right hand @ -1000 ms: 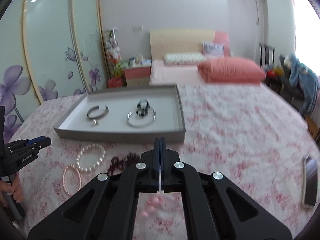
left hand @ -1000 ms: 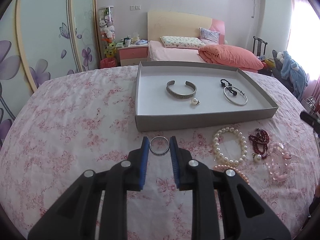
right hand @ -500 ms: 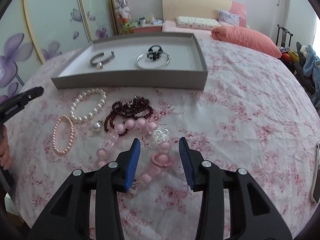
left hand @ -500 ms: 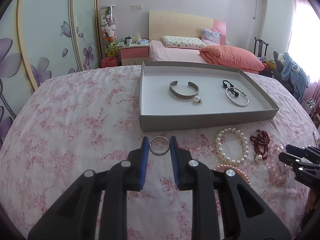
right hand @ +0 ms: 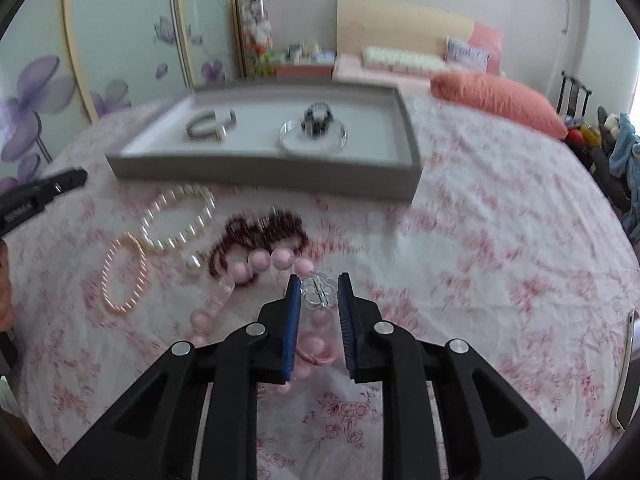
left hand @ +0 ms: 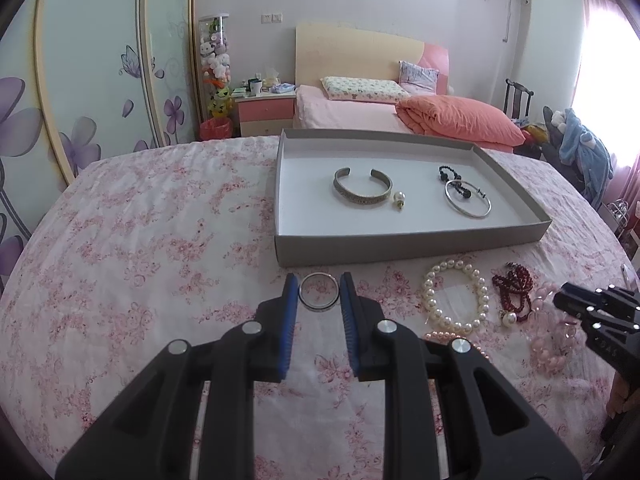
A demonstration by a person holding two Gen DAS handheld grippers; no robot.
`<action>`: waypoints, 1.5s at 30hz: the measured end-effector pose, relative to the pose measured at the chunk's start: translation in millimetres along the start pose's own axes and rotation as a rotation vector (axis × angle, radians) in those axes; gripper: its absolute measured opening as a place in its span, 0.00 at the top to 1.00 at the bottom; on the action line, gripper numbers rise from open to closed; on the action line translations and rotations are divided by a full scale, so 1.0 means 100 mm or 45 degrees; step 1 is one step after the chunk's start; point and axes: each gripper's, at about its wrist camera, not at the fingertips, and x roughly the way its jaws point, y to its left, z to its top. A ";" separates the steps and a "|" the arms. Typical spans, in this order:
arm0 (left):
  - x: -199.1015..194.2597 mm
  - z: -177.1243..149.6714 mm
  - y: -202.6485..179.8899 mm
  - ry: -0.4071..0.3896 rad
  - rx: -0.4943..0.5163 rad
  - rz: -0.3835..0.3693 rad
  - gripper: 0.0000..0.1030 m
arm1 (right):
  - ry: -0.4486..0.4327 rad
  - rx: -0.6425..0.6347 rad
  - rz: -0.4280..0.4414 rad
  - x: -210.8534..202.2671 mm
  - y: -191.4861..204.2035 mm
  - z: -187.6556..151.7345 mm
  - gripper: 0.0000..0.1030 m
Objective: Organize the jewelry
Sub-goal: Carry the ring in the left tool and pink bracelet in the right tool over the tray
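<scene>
A floral cloth [left hand: 132, 240] covers the table, and on it sits a shallow grey tray [left hand: 400, 240] holding a silver cuff [left hand: 362, 188], a thin bangle [left hand: 468, 203], a black bead piece [left hand: 450, 176] and a single pearl [left hand: 399, 199]. In front of the tray lie a white pearl bracelet [left hand: 456, 300], a small pink pearl bracelet [right hand: 124, 276], dark red beads [right hand: 260, 236] and a pink bead bracelet [right hand: 280, 260] with a clear flower bead [right hand: 318, 290]. The left gripper [left hand: 319, 292] pinches a silver ring [left hand: 319, 292] between its blue pads, just before the tray's near wall. The right gripper [right hand: 319, 292] is closing, the clear bead and part of the pink bracelet between its pads; whether they press on the bead yet cannot be told through the blur.
</scene>
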 end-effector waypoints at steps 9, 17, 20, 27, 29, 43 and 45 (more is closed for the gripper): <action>-0.24 0.02 -0.02 -0.094 -0.020 -0.004 0.78 | -0.251 -0.016 -0.008 -0.49 0.17 0.11 0.81; -0.47 0.03 -0.12 -0.203 -0.004 0.001 0.78 | -0.427 0.053 0.005 -0.77 0.18 0.20 0.81; -0.56 0.05 -0.16 -0.252 -0.001 0.006 0.79 | -0.487 0.077 0.020 -0.87 0.18 0.24 0.81; -0.75 0.10 -0.26 -0.356 0.015 0.012 0.78 | -0.617 0.106 0.038 -1.09 0.18 0.33 0.81; -0.80 0.12 -0.30 -0.382 0.023 0.014 0.78 | -0.653 0.108 0.028 -1.13 0.19 0.36 0.81; -0.82 0.31 -0.45 -0.462 0.055 0.023 0.78 | -0.753 0.104 0.023 -1.14 0.21 0.53 0.81; -0.78 0.34 -0.45 -0.459 0.051 0.025 0.78 | -0.759 0.101 0.021 -1.12 0.23 0.56 0.81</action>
